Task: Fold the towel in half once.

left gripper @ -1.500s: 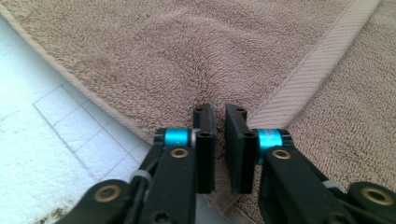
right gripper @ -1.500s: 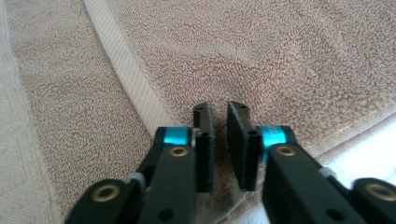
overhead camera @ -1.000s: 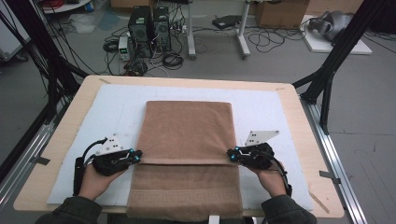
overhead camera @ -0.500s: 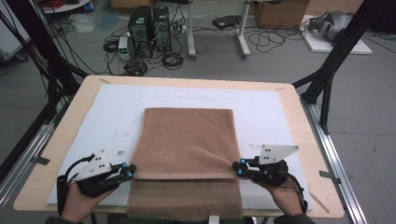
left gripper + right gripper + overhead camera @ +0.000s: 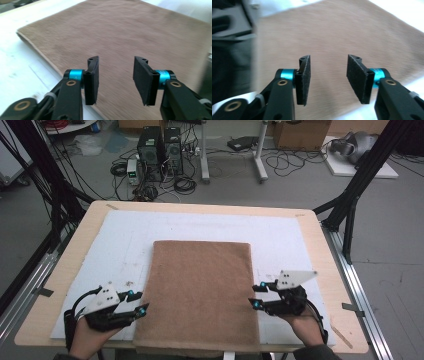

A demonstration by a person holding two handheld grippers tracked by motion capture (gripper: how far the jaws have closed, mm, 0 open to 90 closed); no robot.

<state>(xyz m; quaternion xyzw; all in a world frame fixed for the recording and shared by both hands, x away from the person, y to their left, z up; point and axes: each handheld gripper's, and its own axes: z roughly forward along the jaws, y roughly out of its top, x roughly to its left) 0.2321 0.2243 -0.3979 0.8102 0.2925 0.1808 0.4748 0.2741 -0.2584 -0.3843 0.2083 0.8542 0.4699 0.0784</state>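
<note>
Brown towel (image 5: 200, 295) lies folded flat mid-surface with its long axis running away from the person, smack between the left hand-held gripper (image 5: 141, 303) and right hand-held gripper (image 5: 256, 296), whose jaws have just been opening, nothing between them.

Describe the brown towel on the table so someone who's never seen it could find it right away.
Start at the wooden table and its white mat. The brown towel lies flat in the mat's middle, reaching the near edge. It is the one brown, fuzzy rectangle there, lying between two black grippers.
</note>
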